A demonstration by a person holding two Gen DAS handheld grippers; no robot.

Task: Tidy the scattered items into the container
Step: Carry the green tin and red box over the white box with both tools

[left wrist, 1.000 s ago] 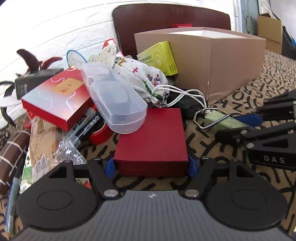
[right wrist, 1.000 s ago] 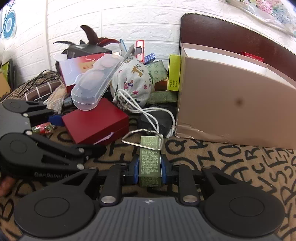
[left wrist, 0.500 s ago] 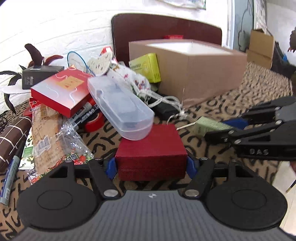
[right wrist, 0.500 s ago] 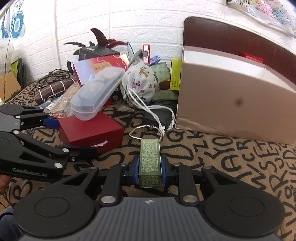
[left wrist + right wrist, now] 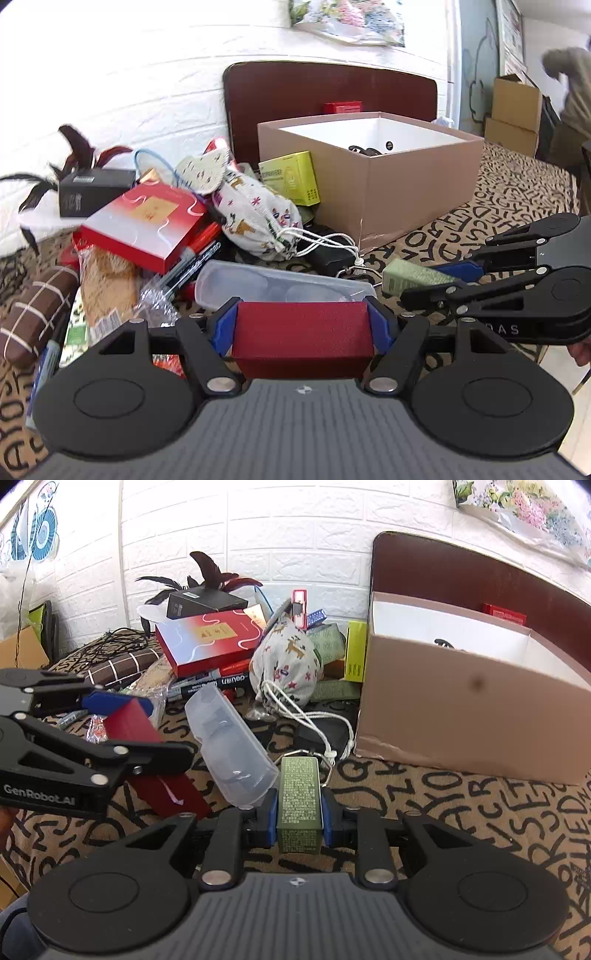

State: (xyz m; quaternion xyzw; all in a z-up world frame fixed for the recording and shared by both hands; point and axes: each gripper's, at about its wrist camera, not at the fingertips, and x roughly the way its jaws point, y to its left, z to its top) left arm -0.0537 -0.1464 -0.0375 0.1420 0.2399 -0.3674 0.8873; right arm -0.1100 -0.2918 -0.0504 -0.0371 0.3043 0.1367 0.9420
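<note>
Left wrist view: the left gripper [image 5: 301, 325] clamps a red box [image 5: 301, 338] between its blue pads, its near end hidden behind the housing. Beyond it lies a clear case [image 5: 280, 286], partly hidden; the open carton [image 5: 417, 184] sits ahead to the right, contents hard to make out.

Right wrist view: the right gripper [image 5: 299, 808] pinches a green box [image 5: 298, 801], whose wire ring ahead is half hidden. The carton [image 5: 461, 720] stands ahead right, cut off by the frame edge.

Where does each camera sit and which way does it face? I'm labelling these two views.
Left wrist: rides the left gripper, looking along its fingers past the red box to the tan container; the right gripper shows.
Right wrist: rides the right gripper, which pinches the green box; the left gripper shows.
Shared: container, clear case, drawstring bag.
</note>
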